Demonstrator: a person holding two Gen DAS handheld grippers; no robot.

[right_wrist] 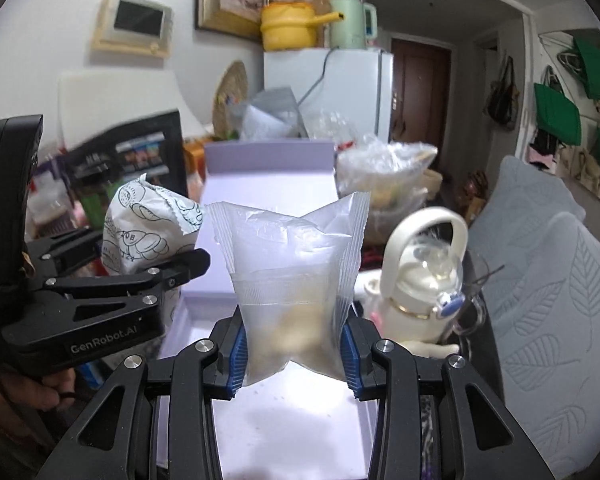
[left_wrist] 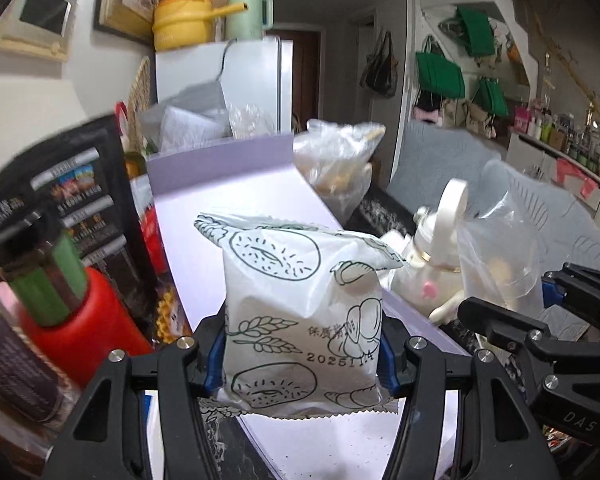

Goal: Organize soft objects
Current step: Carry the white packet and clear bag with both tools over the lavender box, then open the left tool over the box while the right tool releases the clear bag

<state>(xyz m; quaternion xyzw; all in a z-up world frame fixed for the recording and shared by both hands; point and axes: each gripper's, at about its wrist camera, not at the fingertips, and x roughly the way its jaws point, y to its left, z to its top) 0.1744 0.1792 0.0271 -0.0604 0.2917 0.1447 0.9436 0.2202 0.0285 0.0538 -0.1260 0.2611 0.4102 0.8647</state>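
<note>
My left gripper (left_wrist: 302, 360) is shut on a white bread packet (left_wrist: 300, 312) printed with green bread drawings, held upright above the open lilac box (left_wrist: 236, 184). My right gripper (right_wrist: 292, 354) is shut on a frosted clear packet (right_wrist: 292, 276) with a pale bun inside, held over the same lilac box (right_wrist: 268, 188). In the right wrist view the left gripper (right_wrist: 100, 280) and its printed packet (right_wrist: 148, 232) show at the left. In the left wrist view the right gripper (left_wrist: 540, 320) and its clear packet (left_wrist: 500, 248) show at the right.
A white bottle with a loop handle (right_wrist: 424, 276) stands right of the box. A red bottle with a green cap (left_wrist: 60, 308) and a black carton (left_wrist: 76, 200) stand left. Plastic bags of food (right_wrist: 384, 176) lie behind. A grey cushion (right_wrist: 548, 300) lies at the right.
</note>
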